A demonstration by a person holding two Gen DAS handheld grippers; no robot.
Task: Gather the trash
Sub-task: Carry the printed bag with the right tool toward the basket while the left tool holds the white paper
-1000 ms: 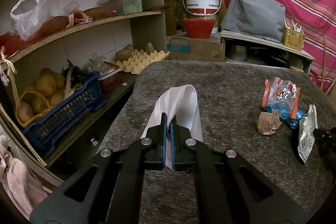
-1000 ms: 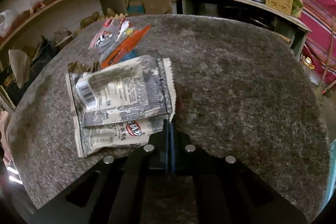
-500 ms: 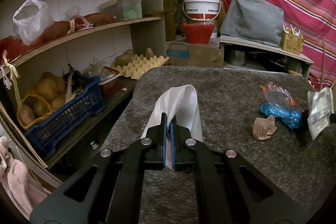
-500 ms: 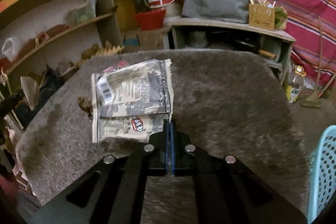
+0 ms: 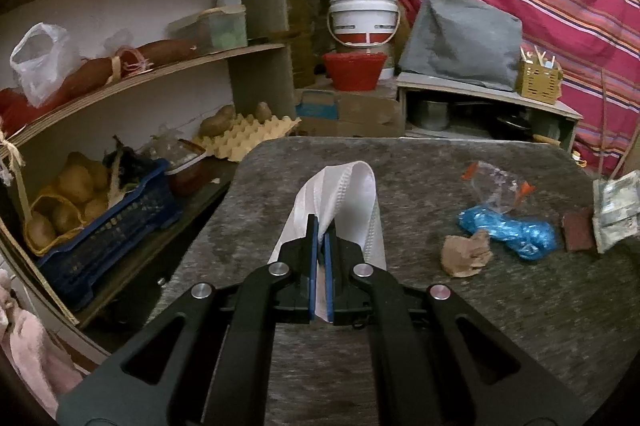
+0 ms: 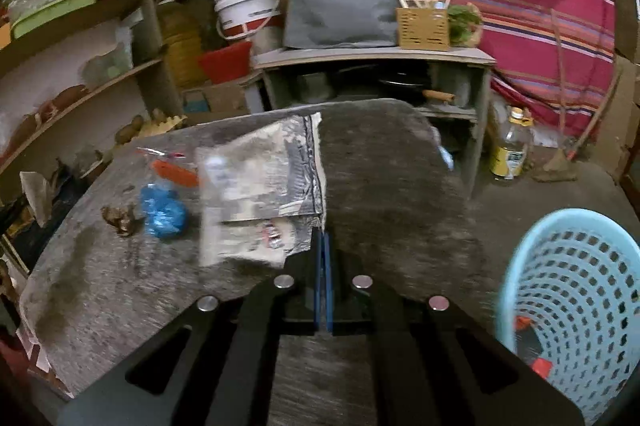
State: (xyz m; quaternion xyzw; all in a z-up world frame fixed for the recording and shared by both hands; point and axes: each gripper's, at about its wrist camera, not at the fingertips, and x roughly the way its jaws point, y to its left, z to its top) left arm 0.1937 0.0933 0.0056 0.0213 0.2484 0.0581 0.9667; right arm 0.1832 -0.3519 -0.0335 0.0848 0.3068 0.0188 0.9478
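Lifted clear of the counter (image 6: pixel 392 186) since a second ago, the printed wrapper (image 6: pixel 260 186) now hangs in the air from the right tongs (image 6: pixel 322 246), and a pale blue basket (image 6: pixel 576 306) has swung into the lower right of the right wrist view, which was not there before. That basket sits beside the counter and lower than its top, with a few scraps already at its bottom. On the grey felt-like counter the left tongs (image 5: pixel 319 230) have barely shifted; they are closed narrow on a folded white mask (image 5: pixel 340 194), pinching one fold between the blue pads while the rest of the mask arches up ahead of them.

Right tongs are closed thin on the wrapper's lower right corner, so the sheet flaps out to the left. To finish this step well, I judge the wrapper should be carried right over the basket's mouth before the tongs part, since a light sheet held by a corner can drift and catch the rim.

Smaller trash left on the counter: a crumpled blue bag (image 5: pixel 508 230), a clear packet with orange edges (image 5: pixel 496 182) touching it, and a brown paper wad (image 5: pixel 466 254) just beside it.
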